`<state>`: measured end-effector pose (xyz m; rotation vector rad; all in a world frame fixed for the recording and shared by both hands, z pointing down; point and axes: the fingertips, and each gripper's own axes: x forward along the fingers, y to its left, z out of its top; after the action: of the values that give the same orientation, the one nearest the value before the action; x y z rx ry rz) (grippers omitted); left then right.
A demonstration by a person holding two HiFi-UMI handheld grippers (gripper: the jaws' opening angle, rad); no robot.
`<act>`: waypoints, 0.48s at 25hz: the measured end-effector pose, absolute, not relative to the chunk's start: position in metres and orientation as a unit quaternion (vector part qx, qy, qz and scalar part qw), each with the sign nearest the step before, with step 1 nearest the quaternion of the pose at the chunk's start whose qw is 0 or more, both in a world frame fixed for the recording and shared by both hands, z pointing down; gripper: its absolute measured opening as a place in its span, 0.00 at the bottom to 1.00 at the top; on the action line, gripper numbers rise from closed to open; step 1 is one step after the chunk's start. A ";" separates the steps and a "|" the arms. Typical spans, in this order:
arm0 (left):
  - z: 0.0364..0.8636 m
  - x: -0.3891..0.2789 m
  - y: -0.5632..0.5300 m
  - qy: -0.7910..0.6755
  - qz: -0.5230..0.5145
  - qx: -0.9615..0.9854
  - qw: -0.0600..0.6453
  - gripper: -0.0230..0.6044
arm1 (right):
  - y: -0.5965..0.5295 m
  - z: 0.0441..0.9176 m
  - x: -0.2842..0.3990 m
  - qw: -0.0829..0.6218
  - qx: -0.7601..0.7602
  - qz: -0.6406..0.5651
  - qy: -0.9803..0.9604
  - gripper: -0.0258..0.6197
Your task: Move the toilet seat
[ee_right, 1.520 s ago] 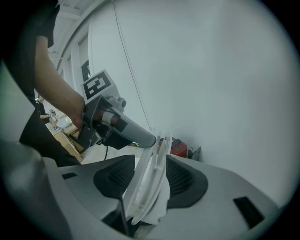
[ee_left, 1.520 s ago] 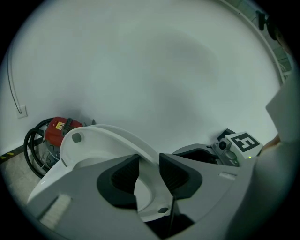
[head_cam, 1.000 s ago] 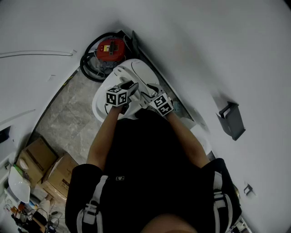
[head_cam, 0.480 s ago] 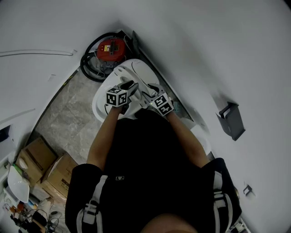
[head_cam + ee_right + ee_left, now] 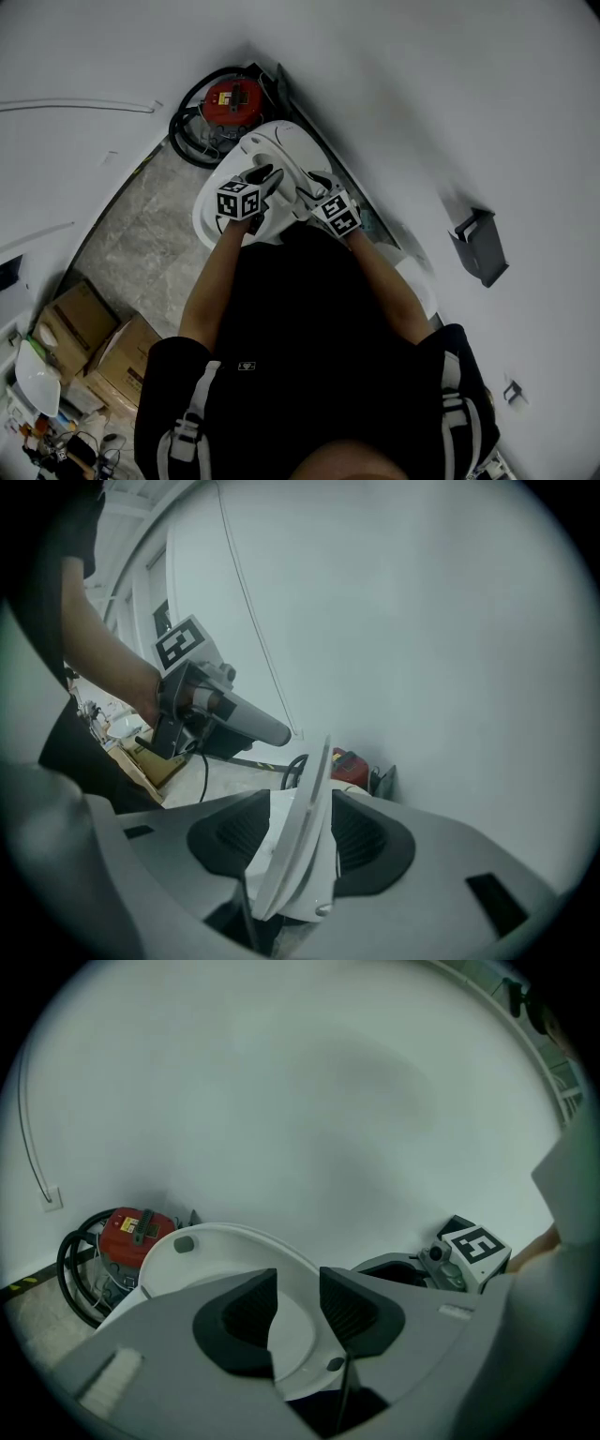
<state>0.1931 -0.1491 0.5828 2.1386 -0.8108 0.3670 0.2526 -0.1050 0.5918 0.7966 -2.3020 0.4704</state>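
the job looks about half done. the white oval plastic toilet seat (image 5: pixel 310 829) is off the white ceramic bowl (image 5: pixel 208 217), tipped up on its hinge and standing steeply. it neither lies flat nor rests back against the wall. whether it is meant to go up or down i can't say, so the rest of the swing and the letting go remain.

the right gripper (image 5: pixel 302 799) is clenched on the seat's thin side rim, with a ribbed pad on each face. the left gripper (image 5: pixel 298 1274) is released: its jaws stand apart in front of the seat's broad underside, whose small grey bumpers show, and neither pad presses on it.

the seat's long axis runs from the hinge, near the person, out toward the corner where a red canister machine with a coiled black hose (image 5: pixel 228 99) sits. its free rounded end points up and away toward that corner, and its underside faces the left gripper.
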 end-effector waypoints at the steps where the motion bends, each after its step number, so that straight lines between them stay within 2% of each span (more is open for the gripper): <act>1: 0.582 0.191 -0.148 -0.321 0.146 0.846 0.399 0.26 | -0.104 0.592 0.252 0.325 0.304 0.179 -0.878 0.36; 6: 0.576 0.180 -0.143 -0.321 0.148 0.852 0.387 0.26 | -0.101 0.590 0.246 0.327 0.309 0.174 -0.876 0.36; 12: 0.566 0.159 -0.134 -0.333 0.142 0.858 0.364 0.24 | -0.092 0.583 0.237 0.322 0.323 0.163 -0.875 0.28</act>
<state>0.1589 -0.1341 0.5660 2.2074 -0.8555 0.3661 0.2368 -0.0920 0.5829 0.8470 -2.2980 0.4277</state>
